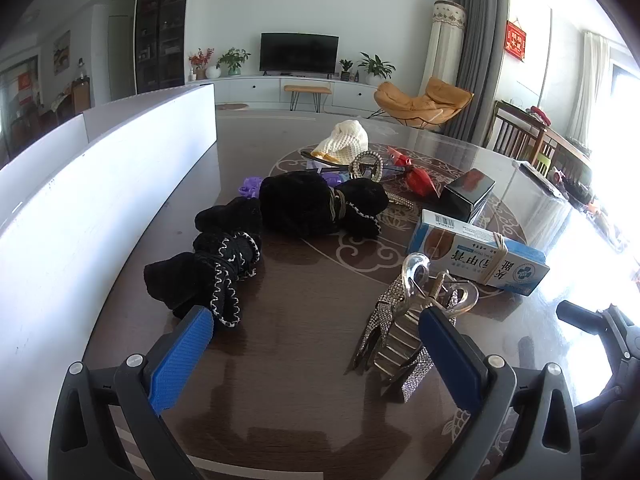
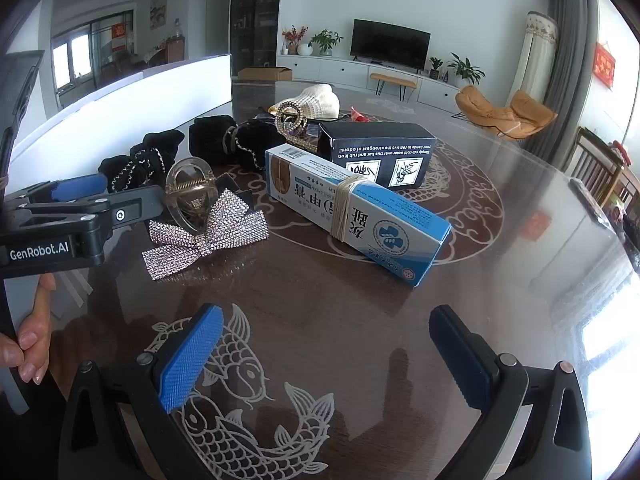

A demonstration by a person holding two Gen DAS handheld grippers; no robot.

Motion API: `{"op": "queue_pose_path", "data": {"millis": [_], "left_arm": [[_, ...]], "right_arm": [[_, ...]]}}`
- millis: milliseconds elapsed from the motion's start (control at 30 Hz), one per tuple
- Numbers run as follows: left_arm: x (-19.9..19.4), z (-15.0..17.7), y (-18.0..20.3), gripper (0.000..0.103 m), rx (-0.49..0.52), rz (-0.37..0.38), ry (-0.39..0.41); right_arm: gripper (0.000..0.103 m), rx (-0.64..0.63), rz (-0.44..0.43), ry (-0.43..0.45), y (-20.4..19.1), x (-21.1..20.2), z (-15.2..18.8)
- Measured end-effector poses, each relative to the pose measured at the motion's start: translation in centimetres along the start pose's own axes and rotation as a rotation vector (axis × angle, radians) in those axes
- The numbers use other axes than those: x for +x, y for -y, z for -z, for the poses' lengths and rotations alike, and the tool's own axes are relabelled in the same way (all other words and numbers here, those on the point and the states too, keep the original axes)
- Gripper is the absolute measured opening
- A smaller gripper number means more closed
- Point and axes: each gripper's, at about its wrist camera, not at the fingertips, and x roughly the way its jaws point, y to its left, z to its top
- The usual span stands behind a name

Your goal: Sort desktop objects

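Observation:
My left gripper (image 1: 316,320) is open and low over the dark table; the rhinestone bow hair claw (image 1: 404,328) lies just past its right finger, not held. It also shows in the right wrist view (image 2: 204,228), with the left gripper (image 2: 80,196) beside it. A black trimmed hair bow (image 1: 216,268) lies by the left finger, a larger black bow (image 1: 316,204) behind it. My right gripper (image 2: 326,332) is open and empty, short of the blue and white box (image 2: 352,212) bound with a rubber band. A dark box (image 2: 376,152) stands behind it.
A long white box wall (image 1: 100,200) runs along the table's left side. Behind the bows lie a cream knitted item (image 1: 344,144), a pearl hair clip (image 1: 366,166), a red item (image 1: 416,176) and purple hair ties (image 1: 250,186). A clear container (image 1: 540,204) stands at the right.

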Motion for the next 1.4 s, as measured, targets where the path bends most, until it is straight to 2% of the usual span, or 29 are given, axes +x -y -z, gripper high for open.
{"op": "queue_pose_path", "data": {"millis": [500, 700, 1400], "left_arm": [[-0.4, 0.1, 0.1, 0.103, 0.007, -0.004, 0.018], [-0.7, 0.1, -0.2, 0.103, -0.017, -0.012, 0.033], [0.9, -0.1, -0.4, 0.103, -0.022, 0.076, -0.081]], "right_arm": [[0.103, 0.022, 0.002, -0.055, 0.3, 1.0, -0.1], [0.103, 0.06, -0.037, -0.111, 0.8, 2.1, -0.3], [0.103, 0.09, -0.031, -0.111, 1.1, 2.7, -0.6]]}}
